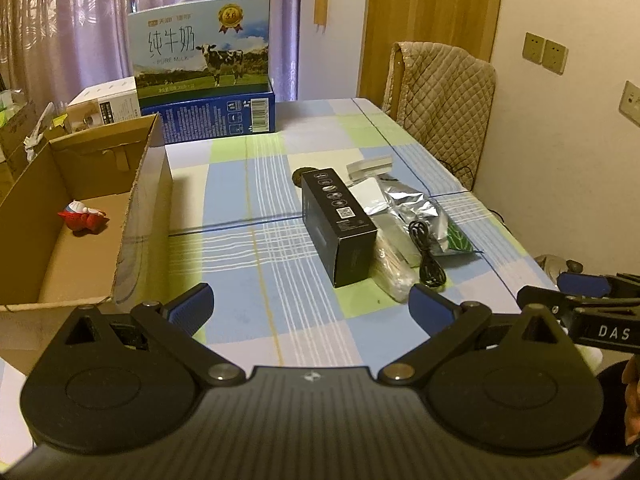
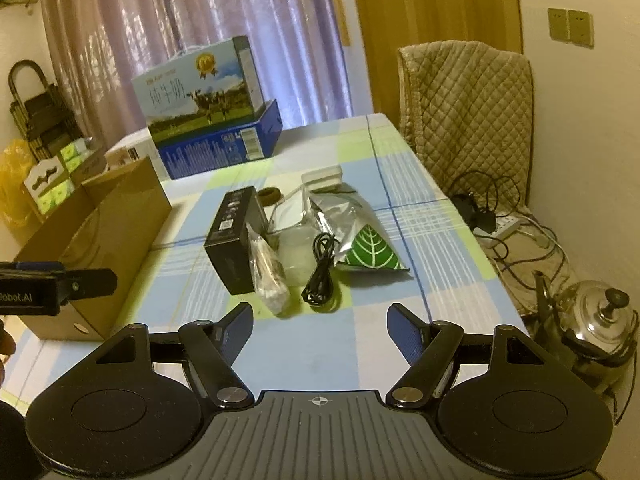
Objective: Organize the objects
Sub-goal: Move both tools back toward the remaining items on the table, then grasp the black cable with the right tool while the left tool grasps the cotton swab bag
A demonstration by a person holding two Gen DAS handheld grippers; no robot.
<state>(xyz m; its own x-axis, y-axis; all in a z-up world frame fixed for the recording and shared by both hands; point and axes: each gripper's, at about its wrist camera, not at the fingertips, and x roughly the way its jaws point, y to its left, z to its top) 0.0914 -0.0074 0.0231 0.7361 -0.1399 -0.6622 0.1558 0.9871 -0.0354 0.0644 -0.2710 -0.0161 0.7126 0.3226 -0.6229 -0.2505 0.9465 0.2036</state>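
A black box (image 1: pixel 338 226) (image 2: pixel 236 238) lies mid-table amid a cluster: a clear packet of pale sticks (image 1: pixel 394 276) (image 2: pixel 270 276), a coiled black cable (image 1: pixel 428 254) (image 2: pixel 322 274), a silver foil bag with a green leaf (image 1: pixel 416 208) (image 2: pixel 360 236) and a white box (image 1: pixel 368 166) (image 2: pixel 322 176). An open cardboard box (image 1: pixel 132 200) (image 2: pixel 116 232) at the left holds a red toy (image 1: pixel 84 218). My left gripper (image 1: pixel 312 306) hovers open short of the cluster. My right gripper (image 2: pixel 324 328) is open too, with nothing between its fingers.
Milk cartons (image 1: pixel 204 80) (image 2: pixel 212 108) stand at the table's far end. A padded chair (image 1: pixel 444 96) (image 2: pixel 468 108) sits at the right. A kettle (image 2: pixel 592 316) and cables (image 2: pixel 508 224) lie on the floor right of the checked tablecloth (image 1: pixel 248 184) (image 2: pixel 380 304).
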